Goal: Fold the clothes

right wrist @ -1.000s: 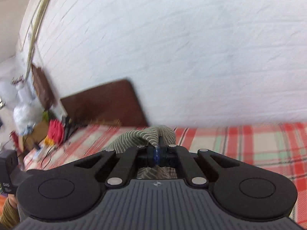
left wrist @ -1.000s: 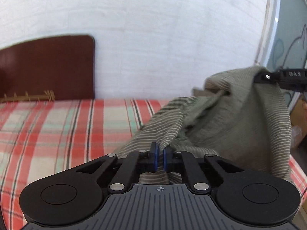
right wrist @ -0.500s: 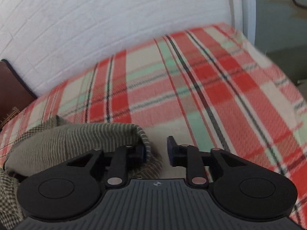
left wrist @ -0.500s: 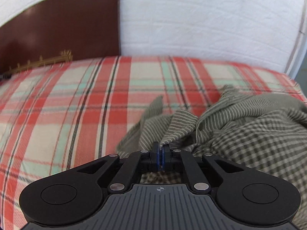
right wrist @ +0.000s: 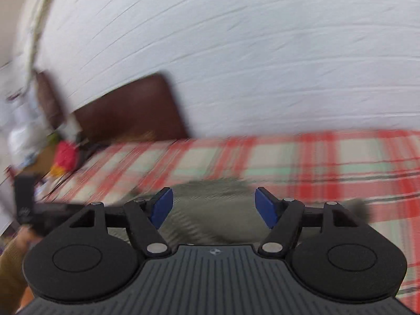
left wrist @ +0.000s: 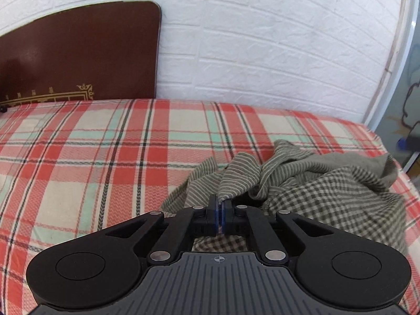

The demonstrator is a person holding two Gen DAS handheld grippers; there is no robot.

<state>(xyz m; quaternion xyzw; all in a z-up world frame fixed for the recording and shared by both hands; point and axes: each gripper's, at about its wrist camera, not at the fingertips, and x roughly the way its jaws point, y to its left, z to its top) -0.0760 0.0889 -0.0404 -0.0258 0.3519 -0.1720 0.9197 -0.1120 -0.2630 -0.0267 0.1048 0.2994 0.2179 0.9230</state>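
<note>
A crumpled olive garment [left wrist: 309,186], part striped and part checked, lies on the red plaid bed [left wrist: 105,157] to the right of centre in the left wrist view. My left gripper [left wrist: 220,207] is shut on a striped fold of it, low over the bed. In the blurred right wrist view my right gripper [right wrist: 214,204] is wide open and empty, with the same garment [right wrist: 215,210] lying below and between its blue pads [right wrist: 162,204].
A dark brown headboard [left wrist: 78,52] leans on the white brick wall [left wrist: 262,39] behind the bed. A white door frame [left wrist: 393,52] stands at the right. Clutter, with something red [right wrist: 65,152], lies beside the bed at far left in the right wrist view.
The garment was lowered from the air onto the bed. My right gripper let go of it, opened wide and swung left. My left gripper stays shut on the striped fold.
</note>
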